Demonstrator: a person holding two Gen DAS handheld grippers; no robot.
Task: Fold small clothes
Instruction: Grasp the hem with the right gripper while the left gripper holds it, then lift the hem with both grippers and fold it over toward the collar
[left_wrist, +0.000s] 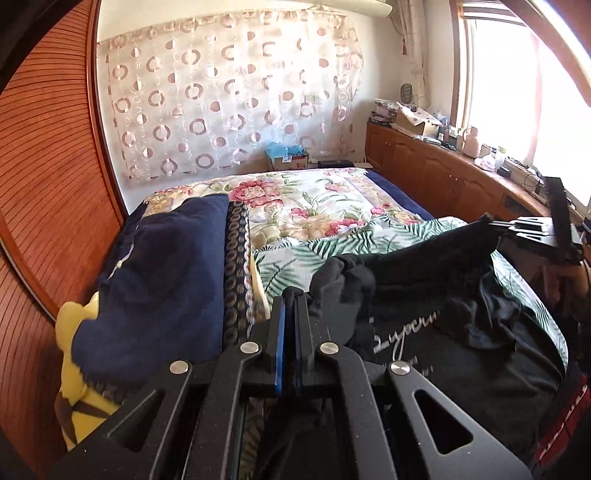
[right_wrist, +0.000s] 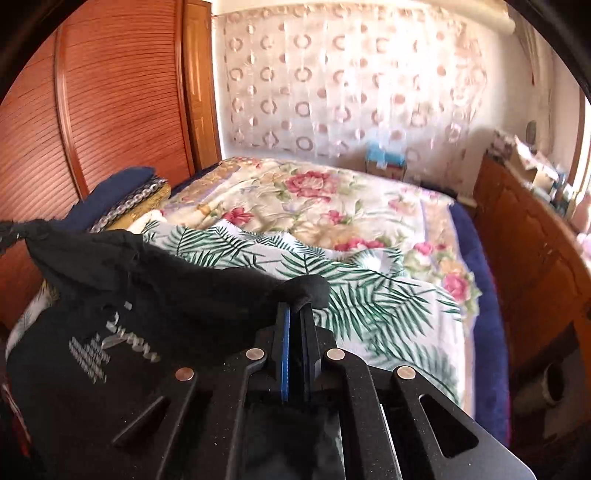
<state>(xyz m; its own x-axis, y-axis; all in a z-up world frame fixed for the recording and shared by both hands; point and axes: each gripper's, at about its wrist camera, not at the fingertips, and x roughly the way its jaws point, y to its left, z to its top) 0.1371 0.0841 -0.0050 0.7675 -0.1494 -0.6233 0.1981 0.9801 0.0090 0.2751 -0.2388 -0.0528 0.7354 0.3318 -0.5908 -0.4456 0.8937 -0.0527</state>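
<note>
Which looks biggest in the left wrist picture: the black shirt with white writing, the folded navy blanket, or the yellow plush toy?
1. Black shirt with white writing
2. Folded navy blanket, nearly as big; the shirt is nearer the camera, so this ranking is unsure.
3. Yellow plush toy, smallest, though partly hidden under the blanket.

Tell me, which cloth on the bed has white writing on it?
The black garment, pinched by both hand-held grippers. The navy blanket is plain, and the bedspread has flowers, not writing.

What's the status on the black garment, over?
Left gripper and right gripper both shut on black garment. Garment held above leaf-print sheet. Nothing in the way.
</note>
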